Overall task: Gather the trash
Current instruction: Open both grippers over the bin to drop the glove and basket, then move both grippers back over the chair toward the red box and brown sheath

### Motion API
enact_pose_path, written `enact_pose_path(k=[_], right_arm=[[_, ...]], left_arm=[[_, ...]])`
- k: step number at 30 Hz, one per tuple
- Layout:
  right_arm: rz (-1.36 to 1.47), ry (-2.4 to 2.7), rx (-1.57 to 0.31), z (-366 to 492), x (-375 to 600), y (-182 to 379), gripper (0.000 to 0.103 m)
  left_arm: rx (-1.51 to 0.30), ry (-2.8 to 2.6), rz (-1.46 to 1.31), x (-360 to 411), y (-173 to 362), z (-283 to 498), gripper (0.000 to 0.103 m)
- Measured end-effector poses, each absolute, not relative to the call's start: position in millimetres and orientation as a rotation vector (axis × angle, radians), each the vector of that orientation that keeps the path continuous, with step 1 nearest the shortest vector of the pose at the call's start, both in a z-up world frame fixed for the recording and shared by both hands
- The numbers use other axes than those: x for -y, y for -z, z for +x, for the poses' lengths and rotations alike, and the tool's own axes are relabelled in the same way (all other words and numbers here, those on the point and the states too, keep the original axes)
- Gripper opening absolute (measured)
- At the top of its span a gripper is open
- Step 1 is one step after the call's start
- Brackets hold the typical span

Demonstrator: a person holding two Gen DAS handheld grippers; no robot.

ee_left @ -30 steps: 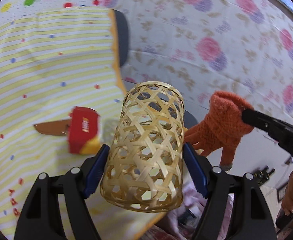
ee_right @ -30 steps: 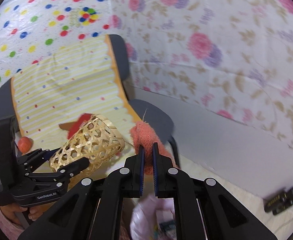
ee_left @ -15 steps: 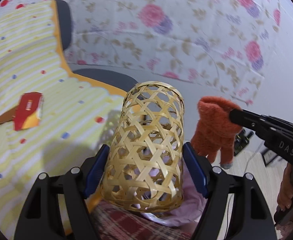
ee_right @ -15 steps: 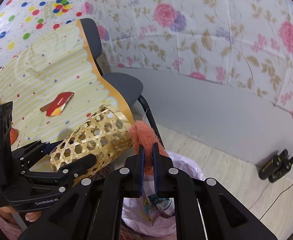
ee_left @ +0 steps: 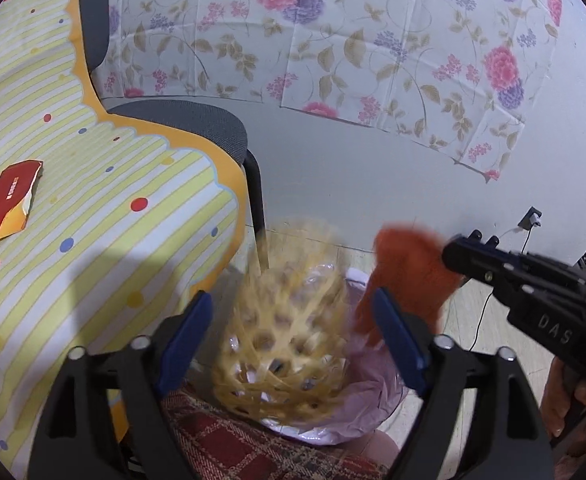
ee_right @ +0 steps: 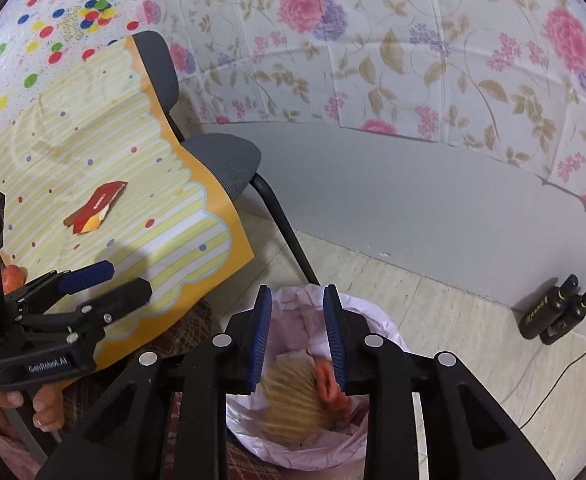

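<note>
- Both grippers have let go since half a second ago: the woven basket [ee_left: 281, 328], then clamped in the left gripper [ee_left: 293, 340], now shows as a blur at lower centre of the left wrist view, dropping clear of the spread jaws.
- At lower centre of the right wrist view, the right gripper [ee_right: 297, 338] stands with its jaws parted and nothing between them. The orange glove [ee_right: 330, 386] it pinched a moment back lies below, in the mouth of the pink-lined bin [ee_right: 377, 320], beside the pale basket [ee_right: 289, 396].
- In the left wrist view the orange glove [ee_left: 405, 272] is smeared at right of centre, just ahead of the right gripper's black nose, so it looks caught mid-fall.
- My reading: this is the release step, two pieces going into the bin [ee_left: 377, 384] together.
- One piece remains on the bench [ee_left: 93, 216]: a flattened red carton [ee_left: 9, 200] at the left edge of the left wrist view, well apart from the bin. The same red carton [ee_right: 95, 210] sits at middle left of the right wrist view.
- Something small and orange [ee_right: 13, 276] peeks out behind the left gripper [ee_right: 105, 280] at far left there; I cannot tell what it is.
- Next move, as I judge it: swing a gripper back over the bench, keep it wide, come in low and close on an edge of the carton, since it lies nearly flat.
</note>
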State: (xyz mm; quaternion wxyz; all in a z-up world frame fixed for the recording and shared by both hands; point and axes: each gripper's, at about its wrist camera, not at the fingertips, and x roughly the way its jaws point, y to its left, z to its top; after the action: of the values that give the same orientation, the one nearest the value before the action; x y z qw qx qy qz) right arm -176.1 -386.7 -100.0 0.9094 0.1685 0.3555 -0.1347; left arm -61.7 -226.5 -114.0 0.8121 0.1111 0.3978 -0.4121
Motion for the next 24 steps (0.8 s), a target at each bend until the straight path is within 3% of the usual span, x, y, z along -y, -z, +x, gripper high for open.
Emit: enact_pose_path(k=[24], right_arm=[[0.15, -0.026, -0.663, -39.5, 264.9, 58.2, 0.029]], left_arm=[[-0.732, 0.559, 0.078, 117.4, 67.1, 9.6, 0.082]])
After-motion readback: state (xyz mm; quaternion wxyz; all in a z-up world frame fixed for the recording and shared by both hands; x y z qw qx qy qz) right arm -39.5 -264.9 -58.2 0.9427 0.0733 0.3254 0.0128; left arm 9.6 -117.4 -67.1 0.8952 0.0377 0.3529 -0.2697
